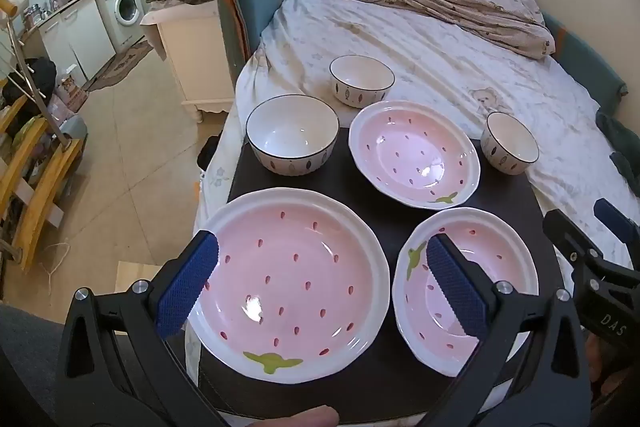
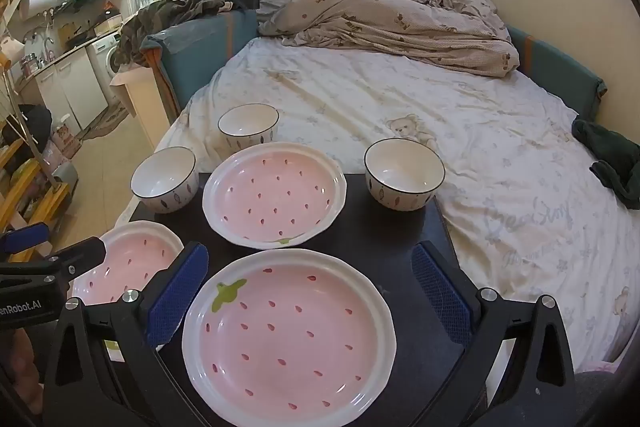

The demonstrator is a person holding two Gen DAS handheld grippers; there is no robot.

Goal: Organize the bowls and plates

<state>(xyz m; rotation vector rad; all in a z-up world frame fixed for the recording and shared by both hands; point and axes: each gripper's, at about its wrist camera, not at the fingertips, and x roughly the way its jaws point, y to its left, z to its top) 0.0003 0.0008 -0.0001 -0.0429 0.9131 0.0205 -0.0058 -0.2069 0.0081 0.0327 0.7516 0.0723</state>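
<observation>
Pink plates point(image 1: 288, 283) and bowls point(image 1: 292, 135) on black board point(image 2: 384, 227), left tool point(image 1: 322, 283) and right tool point(image 2: 310, 297) wide open, empty

Both grippers, left gripper point(image 1: 322, 283) and right gripper point(image 2: 310, 297): black angular frames, blue textured pads point(image 1: 188, 287), silver screws point(image 2: 489, 294), white lettering.

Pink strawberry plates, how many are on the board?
3: near-left plate, near-right plate, far-middle plate between the bowls. None seems hidden.
</observation>
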